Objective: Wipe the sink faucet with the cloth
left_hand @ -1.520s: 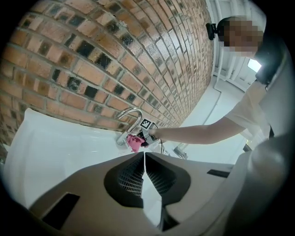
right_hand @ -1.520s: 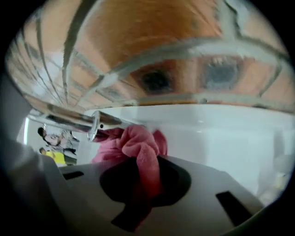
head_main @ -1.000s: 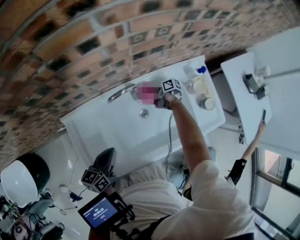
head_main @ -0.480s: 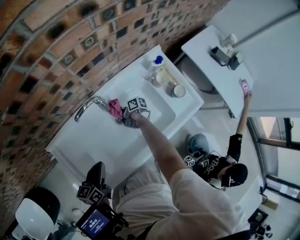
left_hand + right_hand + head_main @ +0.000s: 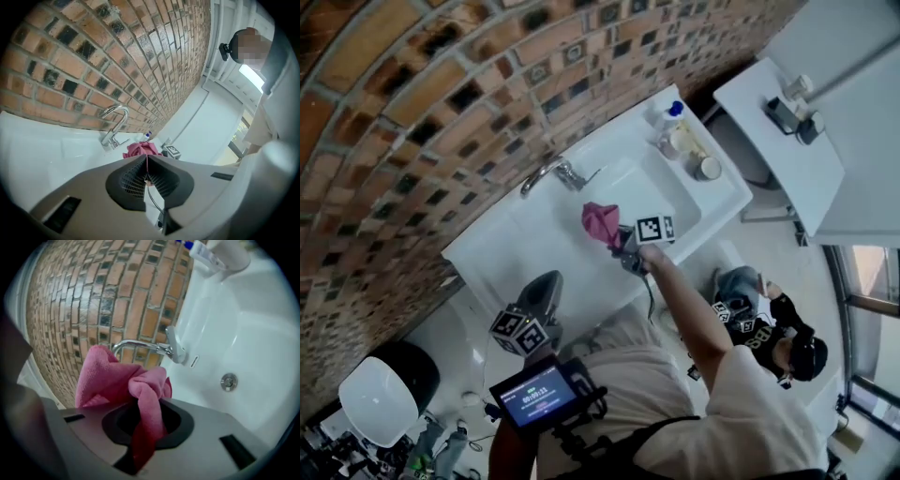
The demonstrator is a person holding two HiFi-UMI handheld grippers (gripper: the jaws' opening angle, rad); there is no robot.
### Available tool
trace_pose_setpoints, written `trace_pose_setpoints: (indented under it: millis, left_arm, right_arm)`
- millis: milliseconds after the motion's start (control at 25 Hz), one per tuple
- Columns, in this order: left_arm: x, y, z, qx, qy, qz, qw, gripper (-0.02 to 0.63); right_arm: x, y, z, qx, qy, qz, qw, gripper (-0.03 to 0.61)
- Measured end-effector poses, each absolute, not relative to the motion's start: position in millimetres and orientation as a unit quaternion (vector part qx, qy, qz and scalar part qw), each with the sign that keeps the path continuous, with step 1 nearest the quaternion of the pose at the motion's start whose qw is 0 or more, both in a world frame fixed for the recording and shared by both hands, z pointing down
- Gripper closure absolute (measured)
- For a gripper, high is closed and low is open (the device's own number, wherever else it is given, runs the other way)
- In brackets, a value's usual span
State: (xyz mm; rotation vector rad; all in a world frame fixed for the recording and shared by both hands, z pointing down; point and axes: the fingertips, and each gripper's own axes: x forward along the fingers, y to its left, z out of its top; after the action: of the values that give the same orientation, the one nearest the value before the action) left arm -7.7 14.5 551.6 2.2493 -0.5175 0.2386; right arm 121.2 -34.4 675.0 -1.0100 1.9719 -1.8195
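My right gripper [image 5: 146,416] is clamped on the pink cloth [image 5: 119,376], which bunches up above its jaws. I have it over the white sink [image 5: 492,251], near the faucet [image 5: 551,173] but not touching it. My left gripper [image 5: 146,161] has its 2 jaws pressed together on nothing, held low at the sink's front edge. A brick wall [image 5: 441,94] rises behind the faucet.

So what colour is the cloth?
Pink. The cloth shows best in the right gripper view.
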Motion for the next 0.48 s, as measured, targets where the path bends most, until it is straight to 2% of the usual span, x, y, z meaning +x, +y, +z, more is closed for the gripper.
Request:
trace_pose_setpoints:
  millis: [280, 480]
  left_arm:
    - [-25.1, 5.3, 522.5, 0.908, -0.181, 0.064, 0.373, 0.614]
    - [-48.7, 0.6, 497.8, 0.918, -0.184, 0.042, 0.349, 0.614]
  right_arm:
    - [121.0, 19.8, 597.8, -0.459, 0.733, -0.501, 0.039, 0.515]
    - [105.5, 39.2, 556.1, -0.496, 0.744, -0.446, 0.029, 0.515]
